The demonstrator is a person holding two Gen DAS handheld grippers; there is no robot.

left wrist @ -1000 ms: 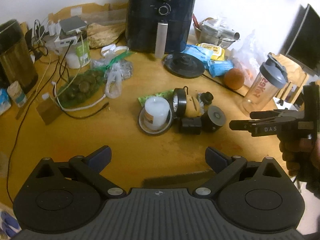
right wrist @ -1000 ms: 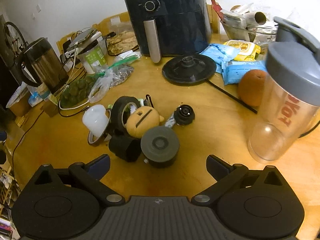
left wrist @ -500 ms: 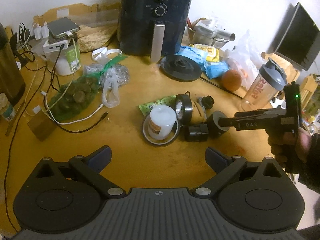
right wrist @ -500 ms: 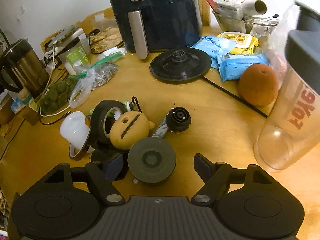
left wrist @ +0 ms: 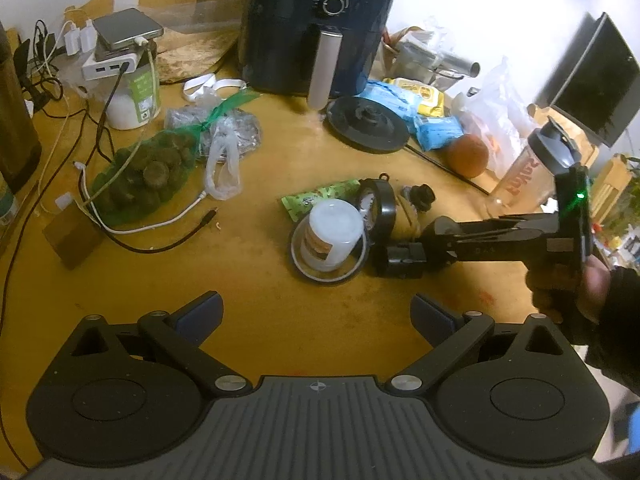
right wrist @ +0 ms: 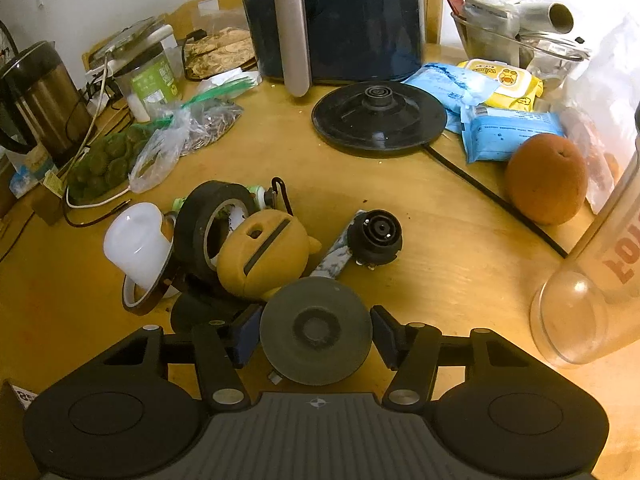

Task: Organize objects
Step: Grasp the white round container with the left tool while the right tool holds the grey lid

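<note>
A pile of small objects lies mid-table: a grey round disc-topped cylinder point(right wrist: 315, 332), a yellow toy head point(right wrist: 267, 256), a black tape roll point(right wrist: 212, 216), a white jar point(right wrist: 134, 245) on a brown tape ring, and a small black knob point(right wrist: 375, 236). My right gripper point(right wrist: 314, 336) is around the grey cylinder, its pads close on both sides; it also shows in the left wrist view point(left wrist: 440, 240). My left gripper point(left wrist: 316, 314) is open and empty, above bare table in front of the white jar point(left wrist: 332, 236).
A black air fryer point(left wrist: 320, 28) stands at the back. A kettle base point(right wrist: 378, 118), wipe packs point(right wrist: 504, 132), an orange point(right wrist: 544, 178) and a clear shaker bottle point(right wrist: 592, 284) are on the right. Bags of food point(left wrist: 148, 172), cables and a metal kettle point(right wrist: 44, 100) are on the left.
My right gripper has moved forward onto the pile and its fingers have closed in around the grey cylinder. My left gripper has shifted slightly and stays open.
</note>
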